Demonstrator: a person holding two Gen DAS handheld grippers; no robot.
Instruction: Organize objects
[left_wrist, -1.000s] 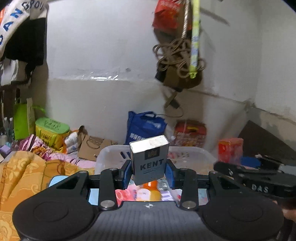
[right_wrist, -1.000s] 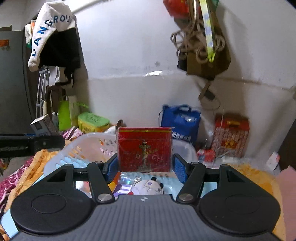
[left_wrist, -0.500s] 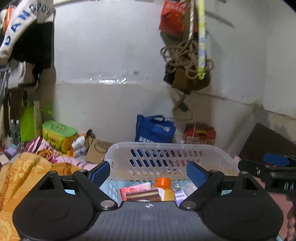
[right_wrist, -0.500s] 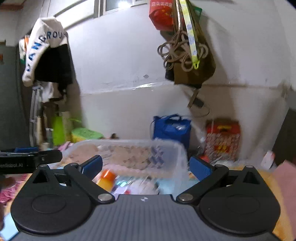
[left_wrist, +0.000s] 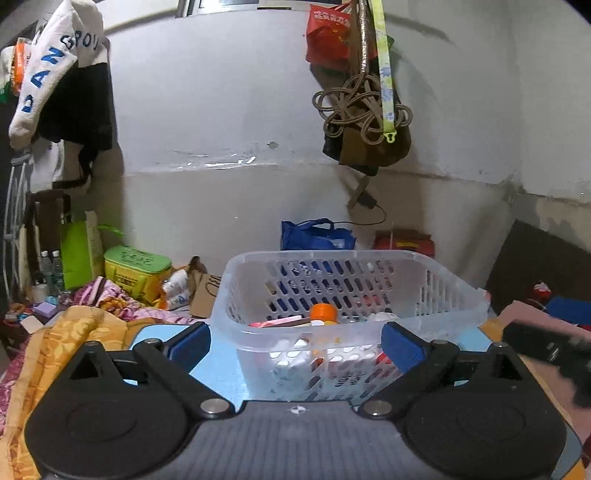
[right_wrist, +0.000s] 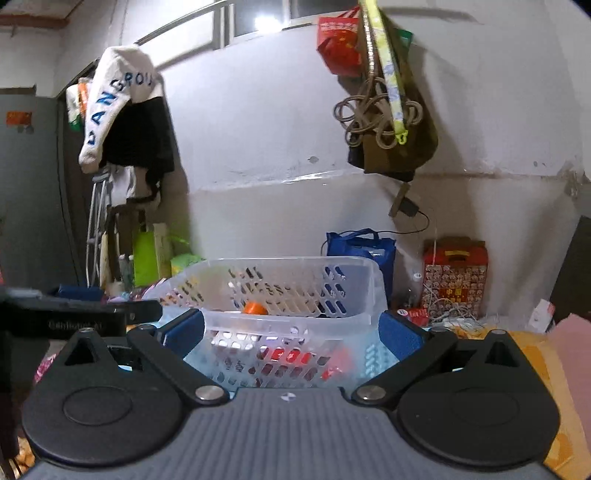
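The left gripper sits nearest in its own view, its blue-padded fingers spread wide with nothing pinched, having just been opening; only the near wall of the clear plastic basket shows in the gap between them, untouched; the right gripper likewise has its fingers fully apart and empty, the basket's near corner framed between them. The basket stands on a light blue surface, just ahead of both grippers; inside it lie an orange cap, a pink flat packet beside the cap, and red items low against the near wall, blurred through the slots. Left of the basket is an orange floral blanket, and beyond that a yellow tub with a green lid; behind the basket, against the white wall, stand a blue bag and a red patterned box; above the basket, a coil of cord hangs on the wall.
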